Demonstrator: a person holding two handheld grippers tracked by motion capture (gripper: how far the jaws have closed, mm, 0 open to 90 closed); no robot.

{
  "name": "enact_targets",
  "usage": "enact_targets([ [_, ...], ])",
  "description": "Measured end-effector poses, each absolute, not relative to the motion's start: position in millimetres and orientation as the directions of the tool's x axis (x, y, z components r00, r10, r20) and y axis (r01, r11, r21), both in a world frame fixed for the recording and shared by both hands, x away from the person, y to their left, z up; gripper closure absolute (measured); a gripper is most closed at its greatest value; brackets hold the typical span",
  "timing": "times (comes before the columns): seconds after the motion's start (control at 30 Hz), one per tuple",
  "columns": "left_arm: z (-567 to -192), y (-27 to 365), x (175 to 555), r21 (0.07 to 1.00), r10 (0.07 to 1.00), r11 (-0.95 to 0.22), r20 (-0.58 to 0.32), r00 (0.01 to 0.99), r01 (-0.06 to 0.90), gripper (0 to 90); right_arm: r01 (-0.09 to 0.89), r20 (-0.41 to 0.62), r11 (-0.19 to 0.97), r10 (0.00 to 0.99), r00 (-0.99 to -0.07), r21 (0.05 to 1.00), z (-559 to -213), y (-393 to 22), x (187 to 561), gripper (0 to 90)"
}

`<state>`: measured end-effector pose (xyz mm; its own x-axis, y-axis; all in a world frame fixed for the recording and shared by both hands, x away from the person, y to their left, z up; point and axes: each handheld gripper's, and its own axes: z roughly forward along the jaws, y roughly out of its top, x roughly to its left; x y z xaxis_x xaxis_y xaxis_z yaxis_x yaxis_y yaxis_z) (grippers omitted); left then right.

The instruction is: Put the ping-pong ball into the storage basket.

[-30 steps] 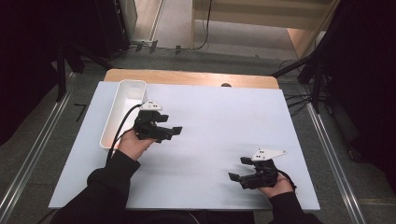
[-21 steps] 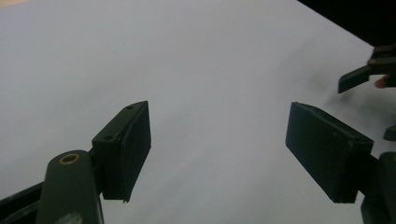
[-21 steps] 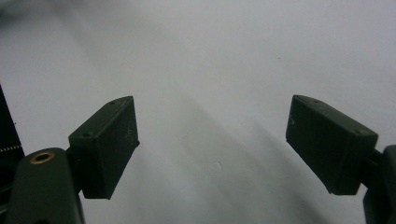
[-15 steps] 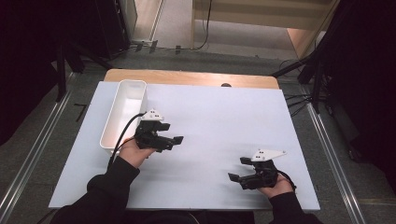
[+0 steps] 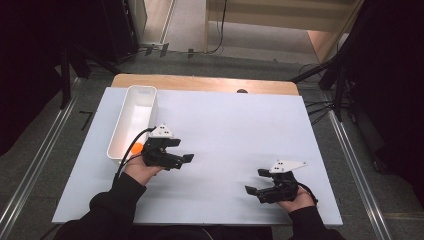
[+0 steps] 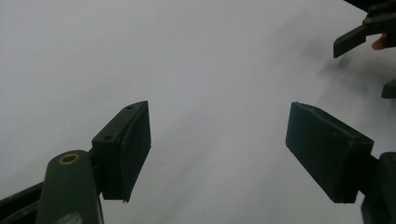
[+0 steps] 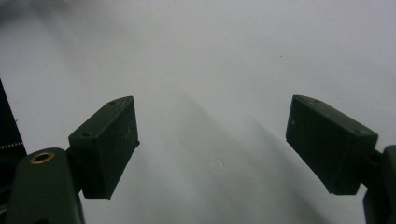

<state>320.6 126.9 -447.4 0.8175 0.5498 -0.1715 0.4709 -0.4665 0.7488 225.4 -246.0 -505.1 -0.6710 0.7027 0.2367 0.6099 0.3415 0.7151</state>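
With both grippers' jaws wide and empty, ease your left gripper [image 5: 186, 159] clear of the bin [image 5: 131, 122], whose near end holds the orange ball [image 5: 137, 148], keeping the right gripper [image 5: 252, 190] parked.

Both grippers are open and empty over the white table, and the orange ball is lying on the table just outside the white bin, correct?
Not quite. The high view shows the orange ball inside the white bin, at its near end, not out on the table. The rest holds: left gripper and right gripper are open and empty.
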Motion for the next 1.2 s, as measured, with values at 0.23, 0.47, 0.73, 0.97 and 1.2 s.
enact_targets([
  [0.23,-449.7,130.3,313.4,0.754,0.516,-0.477,-0.176,0.838,0.452,22.8,0.614,0.238,0.337,0.708,-0.665,0.714,-505.2,-246.6,225.6,15.4],
  [0.47,-452.9,132.7,307.5,0.741,0.496,-0.506,-0.168,0.852,0.441,22.8,0.620,0.243,0.335,0.710,-0.661,0.710,-504.6,-247.0,224.8,15.5],
  [0.73,-456.3,139.0,298.8,0.745,0.456,-0.535,-0.142,0.879,0.398,22.8,0.620,0.242,0.335,0.711,-0.661,0.710,-504.6,-246.9,224.8,15.5],
  [0.97,-459.3,143.6,292.8,0.732,0.439,-0.554,-0.149,0.886,0.398,22.8,0.616,0.233,0.336,0.715,-0.659,0.713,-505.2,-247.8,225.6,15.5],
  [1.2,-462.3,148.6,288.1,0.724,0.432,-0.563,-0.154,0.889,0.399,22.8,0.619,0.235,0.332,0.718,-0.655,0.712,-505.1,-248.2,225.5,15.5],
])
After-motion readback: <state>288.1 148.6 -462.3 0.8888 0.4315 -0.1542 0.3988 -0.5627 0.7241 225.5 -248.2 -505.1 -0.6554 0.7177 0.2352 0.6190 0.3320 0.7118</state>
